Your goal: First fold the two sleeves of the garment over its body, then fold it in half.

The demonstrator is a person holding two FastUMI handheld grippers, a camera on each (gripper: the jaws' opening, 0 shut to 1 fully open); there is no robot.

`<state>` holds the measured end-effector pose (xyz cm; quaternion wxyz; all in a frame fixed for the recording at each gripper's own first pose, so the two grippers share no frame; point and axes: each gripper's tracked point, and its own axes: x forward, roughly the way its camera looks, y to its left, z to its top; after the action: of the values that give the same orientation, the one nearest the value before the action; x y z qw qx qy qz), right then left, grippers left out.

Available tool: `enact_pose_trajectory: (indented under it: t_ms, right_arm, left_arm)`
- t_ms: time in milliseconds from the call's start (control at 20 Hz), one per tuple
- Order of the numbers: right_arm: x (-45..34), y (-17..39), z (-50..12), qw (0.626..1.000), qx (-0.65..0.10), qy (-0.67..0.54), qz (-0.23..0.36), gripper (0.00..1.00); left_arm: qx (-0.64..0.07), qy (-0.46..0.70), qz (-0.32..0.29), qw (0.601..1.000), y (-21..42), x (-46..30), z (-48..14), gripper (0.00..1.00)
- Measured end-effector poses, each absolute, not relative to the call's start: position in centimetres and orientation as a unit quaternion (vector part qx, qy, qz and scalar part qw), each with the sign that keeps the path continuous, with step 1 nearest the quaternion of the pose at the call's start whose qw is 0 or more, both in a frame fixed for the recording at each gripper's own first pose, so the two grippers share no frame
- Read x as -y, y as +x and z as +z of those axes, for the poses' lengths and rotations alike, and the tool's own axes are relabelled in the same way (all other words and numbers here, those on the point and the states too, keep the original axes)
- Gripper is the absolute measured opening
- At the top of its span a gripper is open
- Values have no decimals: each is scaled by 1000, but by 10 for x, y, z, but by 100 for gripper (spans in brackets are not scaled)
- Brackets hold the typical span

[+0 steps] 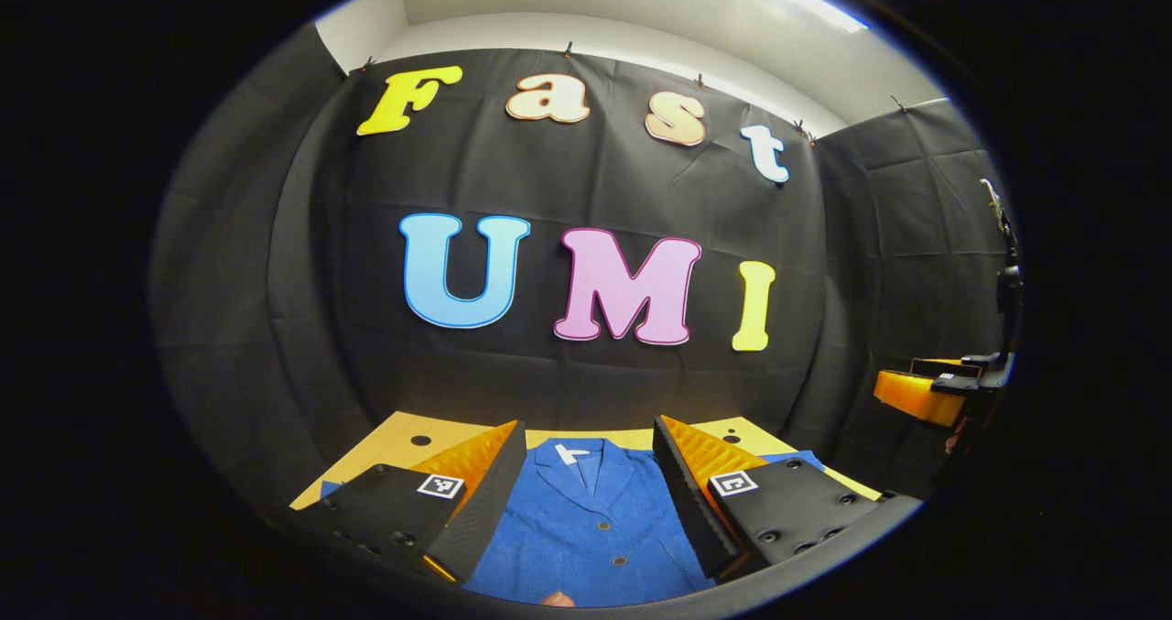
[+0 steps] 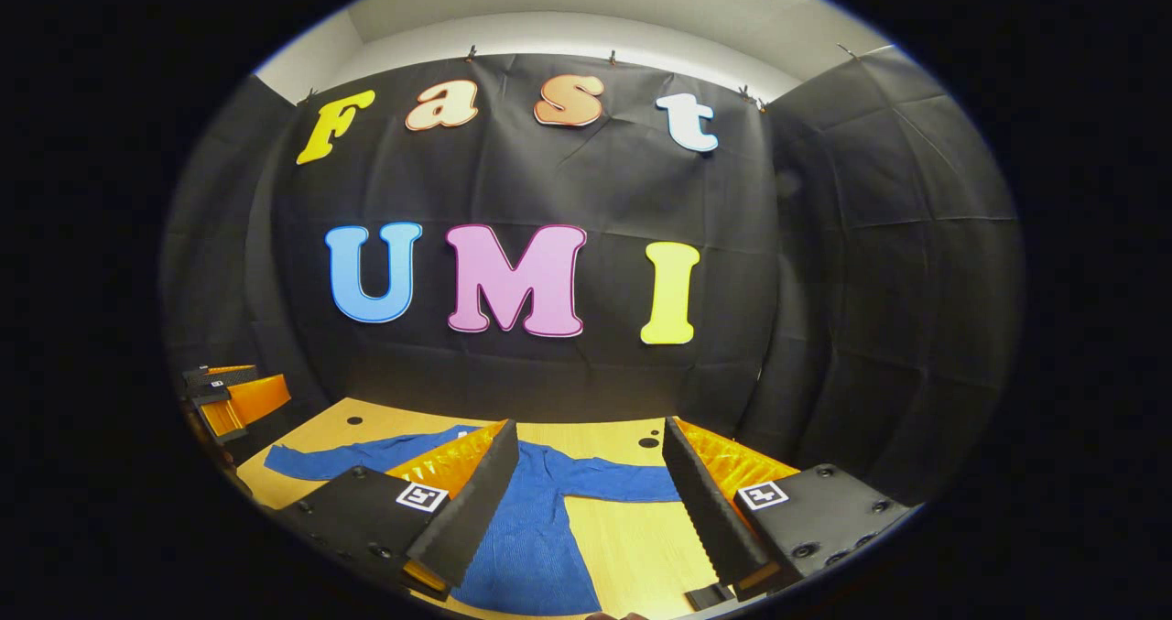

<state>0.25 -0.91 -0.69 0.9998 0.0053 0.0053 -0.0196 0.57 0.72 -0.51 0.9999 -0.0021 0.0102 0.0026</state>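
— Starting with a sleeve? The blue garment [image 1: 586, 519] lies flat on the wooden surface [image 1: 403, 437] at the bottom centre of the frame, sleeves spread.

— Yes. Left tool [image 1: 586, 492] and right tool [image 2: 591, 501] both hang wide open above it, holding nothing.

— I'd pinch the sleeve [image 2: 632, 483] near its cuff, lift it low and lay it straight across the body.

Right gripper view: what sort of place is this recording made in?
It looks like a small recording booth, not a home. Black cloth walls close it in, a wooden table stands against them, and a blue garment lies spread flat on it. Both grippers hover open above it.
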Motion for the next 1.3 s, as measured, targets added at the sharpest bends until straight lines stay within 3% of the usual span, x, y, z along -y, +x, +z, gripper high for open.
enact_pose_trajectory:
  t_ms: [50, 100, 900, 950, 1100, 1150, 1200, 1250, 1300]
  right_arm:
    - [10, 2, -8, 1000, -6, 5, -20, 94]
    - [10, 1, -7, 1000, -6, 5, -20, 99]
    - [28, -3, -8, 999, -10, 21, -32, 99]
    - [33, -2, -7, 999, -9, 22, -36, 94]
    - [46, -4, -7, 998, -8, 26, -50, 94]
    - [49, -4, -8, 998, -9, 27, -53, 99]
    - [53, -4, -9, 998, -11, 28, -57, 94]
    - [55, -4, -10, 998, -11, 28, -59, 99]
    - [57, -5, -10, 998, -12, 28, -61, 94]
  left_arm:
    - [-12, -1, 5, 1000, 5, -9, -6, 80]
    - [-12, -1, 6, 1000, 3, -9, -7, 80]
    - [-17, -4, 29, 999, -18, -23, -11, 80]
    - [-18, -5, 29, 999, -19, -23, -10, 80]
    - [-17, -6, 26, 999, -20, -19, -11, 80]
    - [-15, -4, 26, 1000, -20, -19, -8, 80]
    - [-12, -2, 26, 1000, -20, -19, -8, 80]
    - [-10, 0, 26, 1000, -20, -18, -6, 80]
    - [-9, 0, 25, 1000, -20, -18, -6, 80]
